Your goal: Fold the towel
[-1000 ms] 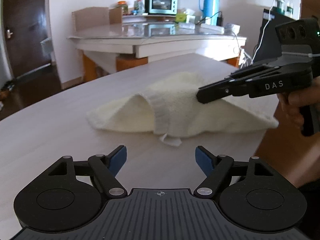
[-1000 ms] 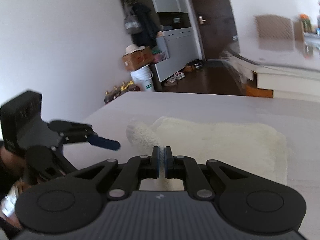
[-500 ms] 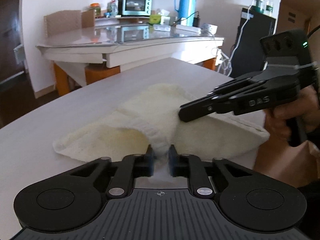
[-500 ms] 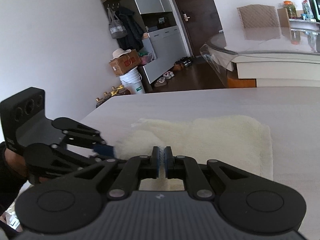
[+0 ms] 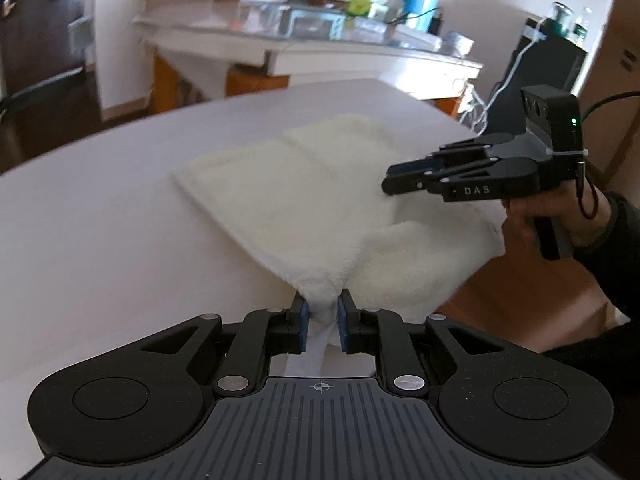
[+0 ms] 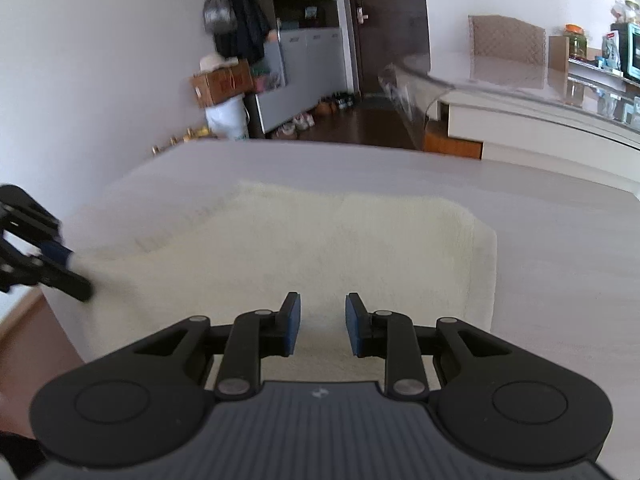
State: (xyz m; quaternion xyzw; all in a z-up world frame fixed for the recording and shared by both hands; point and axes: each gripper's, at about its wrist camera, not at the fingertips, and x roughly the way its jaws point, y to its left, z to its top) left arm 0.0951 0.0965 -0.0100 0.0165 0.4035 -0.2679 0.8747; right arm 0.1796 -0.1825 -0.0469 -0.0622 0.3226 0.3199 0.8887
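Towel lies on the table, its 6 o'clock corner pinched by the left gripper; the right gripper is spread above it.

left gripper clamped – right gripper jaws apart

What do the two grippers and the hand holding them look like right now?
Both grippers, left and right, are matte black with blue finger pads, round pivot discs and a ribbed deck. The right one carries white "DAS" lettering, a camera block with a green light, and a black cable. The hand wears a dark sleeve.
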